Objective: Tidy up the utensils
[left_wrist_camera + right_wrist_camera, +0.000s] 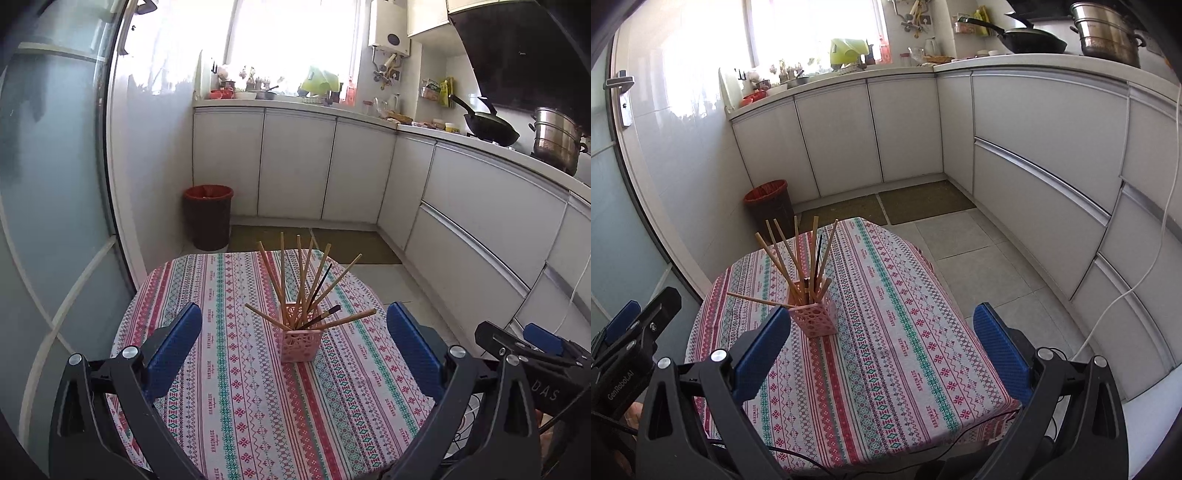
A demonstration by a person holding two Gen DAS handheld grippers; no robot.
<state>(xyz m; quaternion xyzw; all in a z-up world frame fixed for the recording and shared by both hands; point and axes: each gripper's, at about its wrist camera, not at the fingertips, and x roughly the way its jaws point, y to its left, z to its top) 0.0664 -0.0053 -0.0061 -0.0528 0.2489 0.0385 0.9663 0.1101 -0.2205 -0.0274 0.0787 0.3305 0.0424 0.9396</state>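
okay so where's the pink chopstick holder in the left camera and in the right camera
Left wrist view: the pink holder stands low and centre on the striped tablecloth, between the open left gripper's fingers.
Right wrist view: the holder sits left of centre, just beyond the right gripper's left finger.
Shared landmark: the red-lined bin beyond the table.
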